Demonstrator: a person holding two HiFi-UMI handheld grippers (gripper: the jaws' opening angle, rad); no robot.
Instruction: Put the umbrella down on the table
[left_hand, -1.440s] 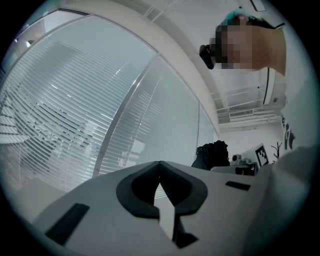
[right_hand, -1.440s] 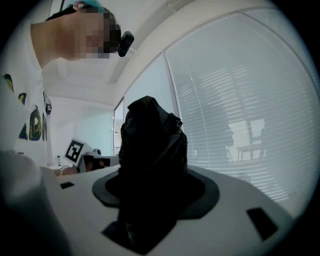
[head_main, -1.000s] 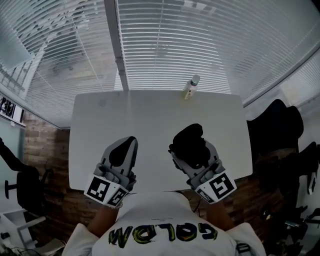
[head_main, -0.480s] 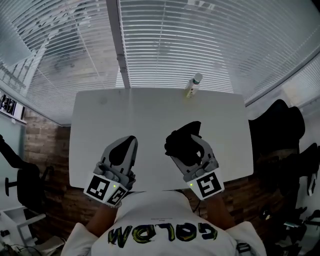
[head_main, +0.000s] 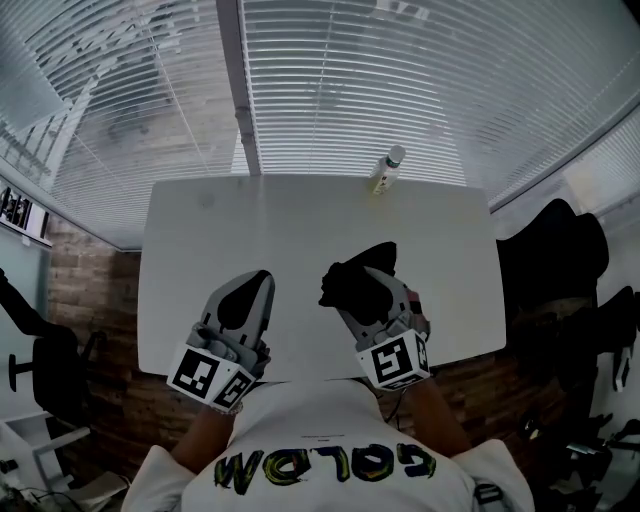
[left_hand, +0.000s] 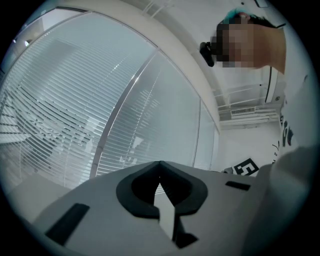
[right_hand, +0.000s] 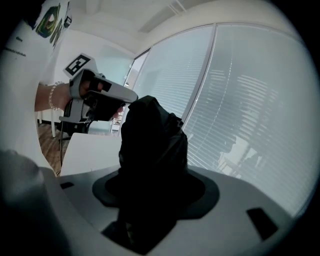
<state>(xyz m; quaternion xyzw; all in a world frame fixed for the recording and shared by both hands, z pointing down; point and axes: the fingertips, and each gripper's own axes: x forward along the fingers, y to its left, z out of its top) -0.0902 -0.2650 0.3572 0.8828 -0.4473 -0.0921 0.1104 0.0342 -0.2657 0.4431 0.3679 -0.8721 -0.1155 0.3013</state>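
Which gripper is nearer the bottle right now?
Right. The right gripper, holding the umbrella, is almost straight back from the bottle; the left gripper is farther off, to the left.

Blk umbrella (head_main: 352, 285), wht table (head_main: 300, 222), pale slatted blinds (head_main: 350, 90), brn wood-grain floor (head_main: 97, 300).

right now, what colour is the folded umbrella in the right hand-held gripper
Plain black. The folded black fabric umbrella shows best in the right gripper view.
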